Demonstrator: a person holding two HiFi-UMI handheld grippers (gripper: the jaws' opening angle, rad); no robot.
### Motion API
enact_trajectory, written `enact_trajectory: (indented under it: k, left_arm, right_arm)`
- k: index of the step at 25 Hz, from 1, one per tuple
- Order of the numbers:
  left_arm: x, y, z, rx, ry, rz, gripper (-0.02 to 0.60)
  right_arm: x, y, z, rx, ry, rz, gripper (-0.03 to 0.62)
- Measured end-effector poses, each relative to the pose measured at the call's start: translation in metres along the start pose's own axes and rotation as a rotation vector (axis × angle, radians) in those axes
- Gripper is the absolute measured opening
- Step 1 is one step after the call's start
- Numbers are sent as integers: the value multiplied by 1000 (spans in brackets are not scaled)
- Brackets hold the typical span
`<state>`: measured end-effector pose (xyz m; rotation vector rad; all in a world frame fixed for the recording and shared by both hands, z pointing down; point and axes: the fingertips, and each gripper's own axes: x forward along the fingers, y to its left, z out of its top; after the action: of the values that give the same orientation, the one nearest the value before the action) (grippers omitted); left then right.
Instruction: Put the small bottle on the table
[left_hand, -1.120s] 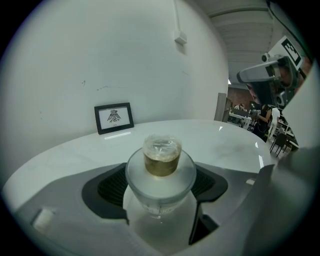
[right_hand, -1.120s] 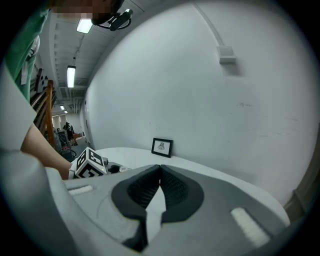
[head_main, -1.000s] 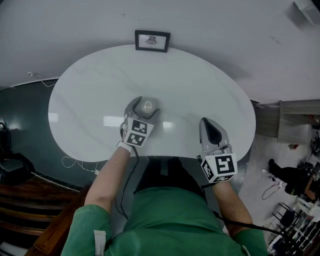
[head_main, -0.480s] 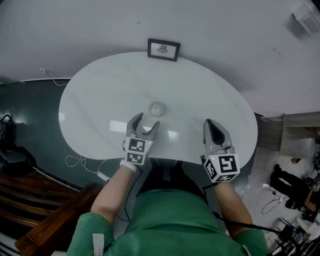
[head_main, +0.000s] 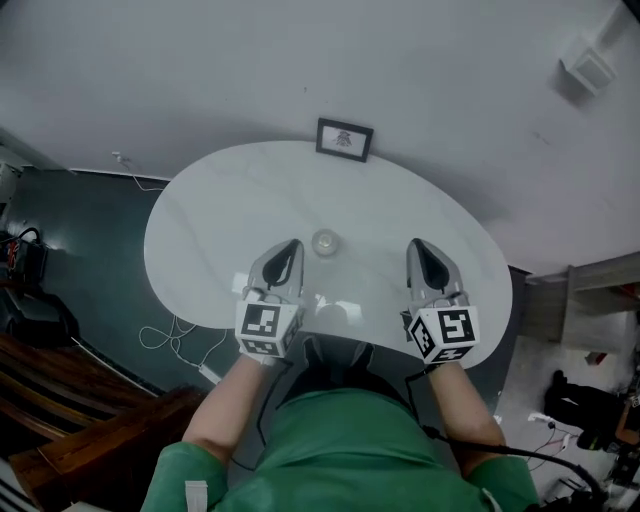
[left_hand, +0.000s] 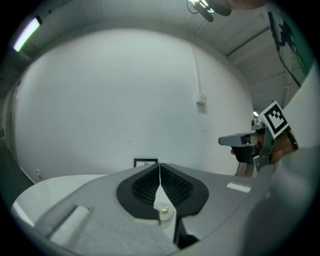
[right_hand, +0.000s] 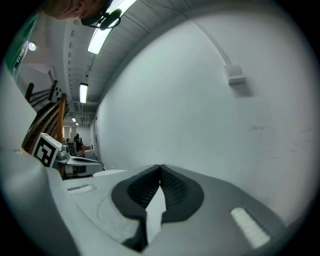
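The small clear bottle (head_main: 325, 242) stands upright on the white oval table (head_main: 220, 220), near its middle. My left gripper (head_main: 291, 244) hovers above the table's near edge, just left of the bottle and apart from it. Its jaws have just been closing and are now shut with nothing between them. In the left gripper view the bottle's cap (left_hand: 163, 212) shows low down, below the shut left gripper (left_hand: 160, 166). My right gripper (head_main: 417, 244) is shut and empty, to the right of the bottle. The right gripper view shows the right gripper (right_hand: 160, 168) with its pads meeting.
A small framed picture (head_main: 344, 139) stands at the table's far edge against the white wall. Cables (head_main: 170, 335) lie on the dark floor to the left. Wooden furniture (head_main: 90, 430) sits at the lower left. A wall box (head_main: 590, 68) is at the upper right.
The left gripper, open around the bottle a second ago, drew back toward the person, rose and shut empty. The bottle stays on the table. The right gripper rose a little.
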<state>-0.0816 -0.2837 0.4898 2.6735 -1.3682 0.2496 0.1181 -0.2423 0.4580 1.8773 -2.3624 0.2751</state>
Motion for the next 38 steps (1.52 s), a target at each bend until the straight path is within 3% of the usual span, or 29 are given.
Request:
enact_trajectory:
  k: [8, 19, 22, 29, 38]
  left_arm:
    - [-17, -3, 67, 20, -94, 10, 11]
    - [-28, 16, 143, 67, -175, 125, 12]
    - [-34, 19, 146, 86, -182, 158, 12]
    - [-45, 14, 147, -56, -190, 157, 12]
    - [-52, 18, 137, -25, -158, 207, 12]
  right_arm:
    - [-3, 13, 61, -12, -110, 41, 2]
    - [-24, 5, 124, -58, -227, 24, 2]
    - [-30, 0, 134, -44, -258, 18, 2]
    - [-36, 5, 134, -53, -274, 61, 2]
    - [-30, 5, 128, -57, -255, 87, 2]
